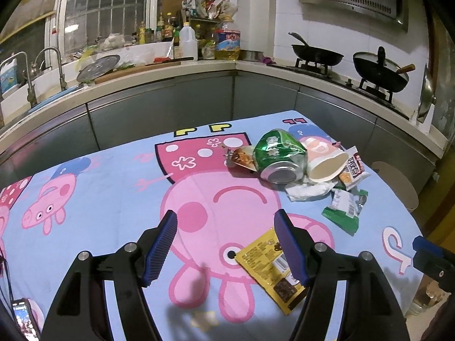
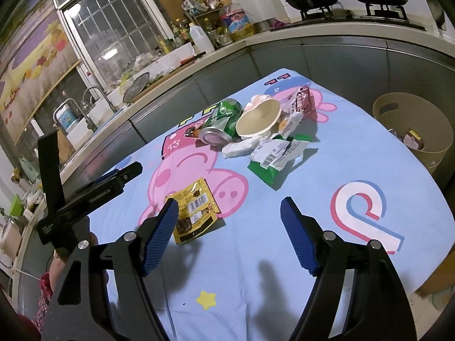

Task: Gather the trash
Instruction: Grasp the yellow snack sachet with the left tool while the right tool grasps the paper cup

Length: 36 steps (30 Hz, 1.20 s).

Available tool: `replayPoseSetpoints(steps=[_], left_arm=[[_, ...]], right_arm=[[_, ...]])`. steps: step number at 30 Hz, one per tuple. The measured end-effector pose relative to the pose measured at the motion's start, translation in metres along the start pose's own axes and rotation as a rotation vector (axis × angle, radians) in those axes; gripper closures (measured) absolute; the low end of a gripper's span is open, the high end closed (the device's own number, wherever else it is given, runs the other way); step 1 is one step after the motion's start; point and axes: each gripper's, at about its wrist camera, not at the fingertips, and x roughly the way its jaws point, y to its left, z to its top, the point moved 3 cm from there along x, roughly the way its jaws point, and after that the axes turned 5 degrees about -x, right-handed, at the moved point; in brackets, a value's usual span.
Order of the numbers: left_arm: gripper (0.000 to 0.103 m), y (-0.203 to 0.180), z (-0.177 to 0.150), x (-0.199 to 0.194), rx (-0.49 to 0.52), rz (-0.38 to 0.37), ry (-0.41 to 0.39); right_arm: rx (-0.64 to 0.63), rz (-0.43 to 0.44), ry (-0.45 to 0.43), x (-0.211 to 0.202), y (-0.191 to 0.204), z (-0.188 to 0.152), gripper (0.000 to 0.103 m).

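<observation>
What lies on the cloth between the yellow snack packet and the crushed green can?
Nothing: only bare printed cloth separates the yellow packet from the green can. Both wrist views show this, the right one most clearly.

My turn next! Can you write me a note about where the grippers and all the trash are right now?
Left gripper: open, empty, above the cloth beside the yellow packet.
Right gripper: open, empty, just right of that packet.
Still on the table: green can, paper cup, crumpled tissue, green wrapper, red wrapper, brown wrapper.
Beige bin: past the table's right edge, a few pieces inside.
Left: everything on the table.
</observation>
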Motion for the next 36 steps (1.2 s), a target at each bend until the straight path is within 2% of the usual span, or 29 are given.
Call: replayPoseSetpoints(steps=[20,29,36], left_arm=[[0.032,0.029,-0.017,0.018,-0.039,0.041,0.064],[0.033,0.058,-0.023,0.022,-0.153,-0.035,0.124],[0.033,0.060,-0.036,0.021,-0.185,-0.106,0.173]], right_arm=[[-0.042,0.038,0.062,0.020,0.017,-0.009,0.040],[-0.075,0.045,0.089,0.030,0.025,-0.013,0.044],[-0.082,0.060,0.154,0.059,0.024,-0.016,0.045]])
